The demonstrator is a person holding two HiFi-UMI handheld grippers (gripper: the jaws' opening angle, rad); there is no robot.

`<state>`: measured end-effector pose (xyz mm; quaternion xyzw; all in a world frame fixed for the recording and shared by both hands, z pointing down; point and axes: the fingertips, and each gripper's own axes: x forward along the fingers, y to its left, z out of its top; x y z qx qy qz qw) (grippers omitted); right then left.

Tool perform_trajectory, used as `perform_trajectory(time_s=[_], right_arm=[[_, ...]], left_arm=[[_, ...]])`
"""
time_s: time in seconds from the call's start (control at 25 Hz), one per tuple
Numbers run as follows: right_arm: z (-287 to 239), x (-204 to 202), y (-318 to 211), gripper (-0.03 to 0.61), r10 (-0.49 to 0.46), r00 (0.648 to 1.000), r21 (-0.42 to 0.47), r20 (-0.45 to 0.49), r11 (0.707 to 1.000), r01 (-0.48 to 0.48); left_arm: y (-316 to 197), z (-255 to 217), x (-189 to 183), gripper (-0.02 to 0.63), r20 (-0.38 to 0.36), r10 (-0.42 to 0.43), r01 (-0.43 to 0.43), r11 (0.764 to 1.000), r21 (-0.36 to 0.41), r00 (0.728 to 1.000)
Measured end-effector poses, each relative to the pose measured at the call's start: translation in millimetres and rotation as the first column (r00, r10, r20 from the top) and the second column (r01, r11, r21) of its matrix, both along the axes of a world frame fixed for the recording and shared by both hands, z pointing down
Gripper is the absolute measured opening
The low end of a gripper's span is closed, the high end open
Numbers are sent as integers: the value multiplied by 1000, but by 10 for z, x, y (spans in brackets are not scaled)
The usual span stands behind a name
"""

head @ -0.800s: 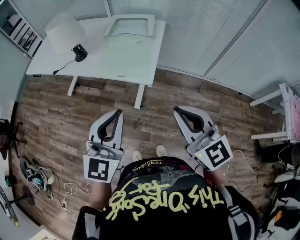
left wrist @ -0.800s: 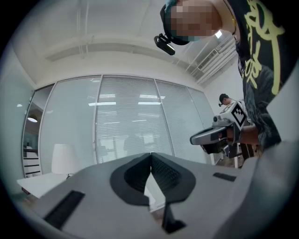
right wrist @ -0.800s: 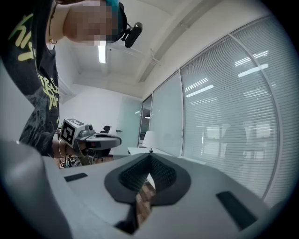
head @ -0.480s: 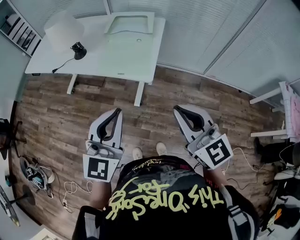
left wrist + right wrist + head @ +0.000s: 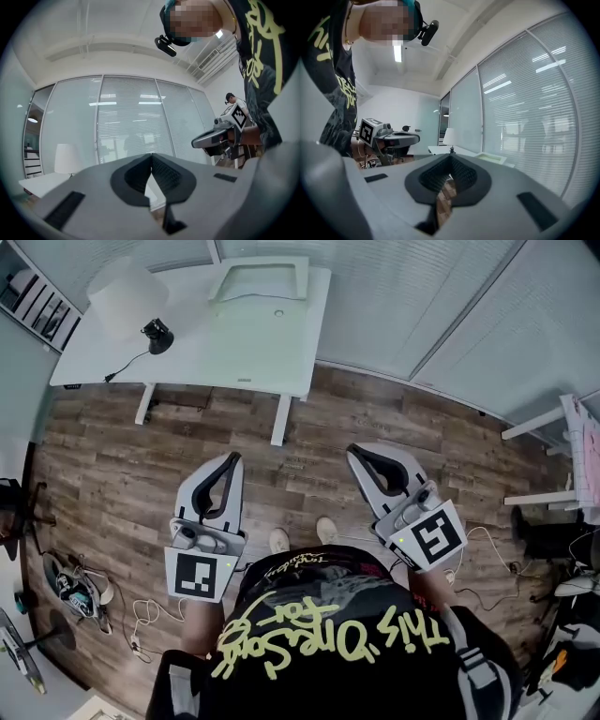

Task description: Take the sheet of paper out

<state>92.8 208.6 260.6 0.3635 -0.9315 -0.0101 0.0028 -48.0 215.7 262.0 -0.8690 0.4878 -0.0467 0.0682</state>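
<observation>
The left hand-held gripper (image 5: 232, 463) is pressed together, its dark pads meeting with nothing between them. The right hand-held gripper (image 5: 356, 456) is pressed together and empty too. Both are held level in front of the person's chest, pointing toward the far side of the room, just as they were a moment ago. Neither has reached out or opened.

Below them are the person's shoes (image 5: 278, 540) on the wooden floor (image 5: 122, 456). The shoes and the room have shifted only slightly in the head view, so the person has hardly moved closer.

The white table (image 5: 187, 352) is on the far side, well apart from both grippers. At its far left stand a lamp (image 5: 127, 296) and a small black object (image 5: 157, 337) with a cord. A shallow tray (image 5: 262, 262) sits at the far edge.

No sheet of paper can be picked out from here. Most likely it lies in that tray. The task looks barely begun: the person still has to walk up to the table, and a gripper has to open before anything can be lifted out.
</observation>
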Motion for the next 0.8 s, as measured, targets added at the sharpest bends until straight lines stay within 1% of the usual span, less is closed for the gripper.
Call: perform_trajectory(time_s=[0.2, 0.64, 0.8], right_arm=[[18, -131, 3, 8, 19, 999, 22, -29, 1000, -19], [6, -417, 115, 8, 47, 999, 6, -19, 999, -47], [27, -519, 173, 8, 69, 998, 4, -15, 998, -69]], left_arm=[[14, 4, -118, 8, 6, 1, -1, 1000, 0, 1000], [64, 11, -408, 8, 14, 36, -36, 999, -5, 999], [95, 21, -583, 8, 35, 45, -45, 999, -4, 998]])
